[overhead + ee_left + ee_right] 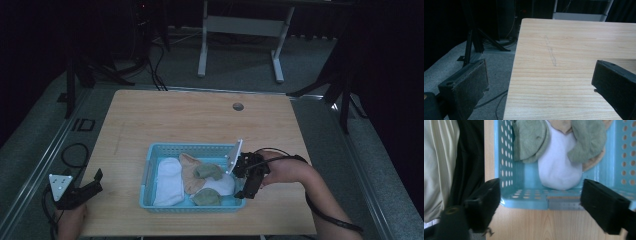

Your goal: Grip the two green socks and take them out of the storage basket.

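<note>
**High view: basket of socks, both grippers empty**

Wooden table [200, 120] bears a blue basket [150, 165] holding white, tan and green socks [169, 182]. Right gripper [540, 202] gapes wide at its right rim; left gripper [539, 82] spread wide, empty, at the table's left edge.

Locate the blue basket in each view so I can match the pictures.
High view: the blue basket sits on the table's near centre, socks inside, right tool at its right end.
Left gripper view: not in it; bare wooden table between open jaws.
Right gripper view: basket spans the upper middle, its rim between the open jaws.
Shared landmark: the white sock under the green ones links the high and right gripper views.
</note>
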Demonstrator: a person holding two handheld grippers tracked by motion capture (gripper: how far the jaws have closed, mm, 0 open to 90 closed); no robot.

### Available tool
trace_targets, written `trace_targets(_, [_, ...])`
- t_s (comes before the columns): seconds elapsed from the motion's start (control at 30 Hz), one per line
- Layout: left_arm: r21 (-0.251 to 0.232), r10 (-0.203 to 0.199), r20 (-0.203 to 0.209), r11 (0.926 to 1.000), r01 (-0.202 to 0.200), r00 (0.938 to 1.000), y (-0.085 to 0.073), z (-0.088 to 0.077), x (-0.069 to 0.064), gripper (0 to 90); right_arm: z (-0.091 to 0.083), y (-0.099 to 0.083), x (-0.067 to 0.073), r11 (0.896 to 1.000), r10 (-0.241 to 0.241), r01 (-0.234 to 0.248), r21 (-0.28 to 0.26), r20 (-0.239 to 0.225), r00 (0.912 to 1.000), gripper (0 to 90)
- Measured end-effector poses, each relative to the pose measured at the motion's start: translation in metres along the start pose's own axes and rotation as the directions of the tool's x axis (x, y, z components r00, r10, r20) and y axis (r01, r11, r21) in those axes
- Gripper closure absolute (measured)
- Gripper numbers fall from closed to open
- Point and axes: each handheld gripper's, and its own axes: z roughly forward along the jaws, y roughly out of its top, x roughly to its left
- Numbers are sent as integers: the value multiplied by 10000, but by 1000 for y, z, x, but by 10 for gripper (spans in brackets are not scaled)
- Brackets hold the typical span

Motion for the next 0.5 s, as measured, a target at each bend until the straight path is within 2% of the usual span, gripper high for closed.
trace_targets(0.07, [33,-18,16,10000,18,10000,0,0,0,4,5,6,0,9996,-246,247,147,-115,9996,195])
trace_targets(0.5, [-7,-12,79,10000,12,10000,0,0,0,3,29,31,-5,9961,-632,659,580,-470,9969,249])
